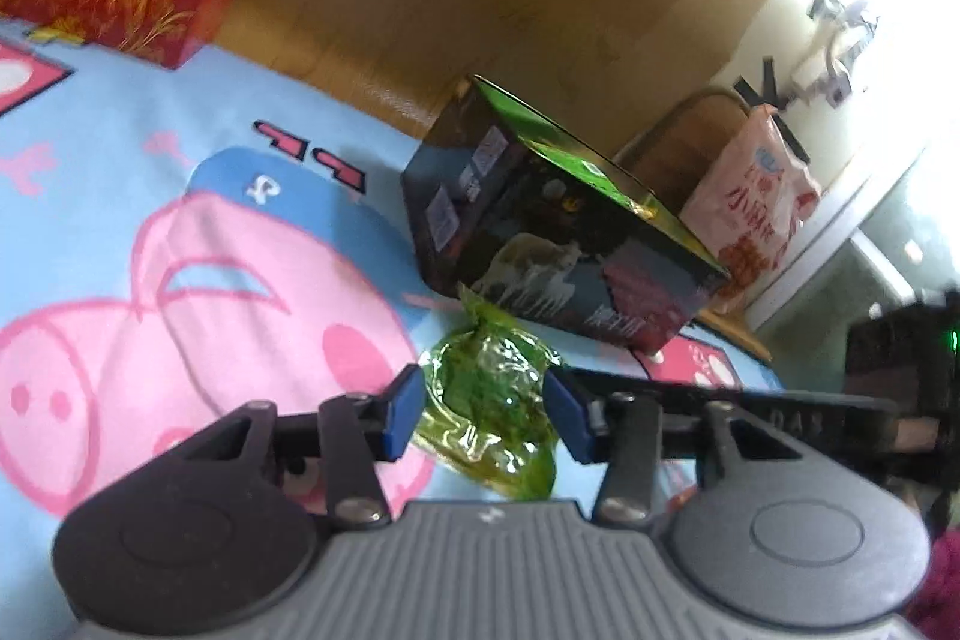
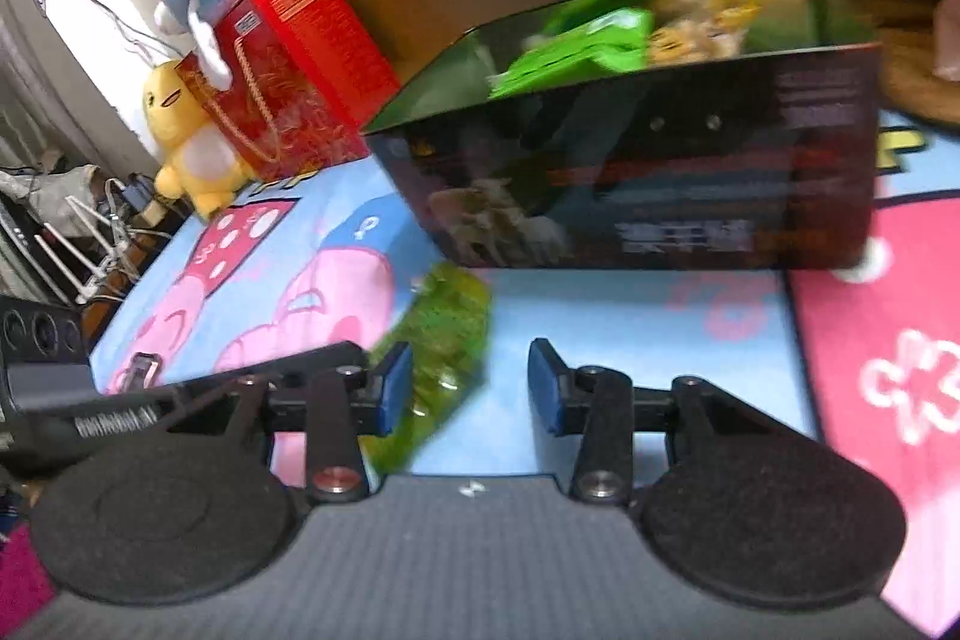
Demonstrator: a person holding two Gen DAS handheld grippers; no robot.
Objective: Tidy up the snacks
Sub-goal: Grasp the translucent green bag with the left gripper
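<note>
The main risk is a crushed or slipping packet: the crinkly translucent green snack packet point(image 1: 489, 400) sits between the blue pads of the left gripper point(image 1: 480, 415), and its glossy film looks slick, so a squeeze on the puffy middle could pop it out sideways — or deform what is inside. A second risk is a collision: the right gripper point(image 2: 471, 388) hovers just beside the same packet point(image 2: 444, 340), its left pad close to the wrapper's edge, and the two tools could knock each other if both go in.

The left tongs are spread, bracketing the packet; whether the pads touch the film I cannot tell. The right tongs are spread too, with nothing between them.

The packet lies on the blue cartoon-pig cloth point(image 1: 120, 148), just in front of the dark open-topped cardboard box point(image 1: 540, 214), which already holds bright green and yellow snack packs point(image 2: 576, 46). Its twisted end points toward the box, and the wrapper is wrinkled and shiny.
</note>
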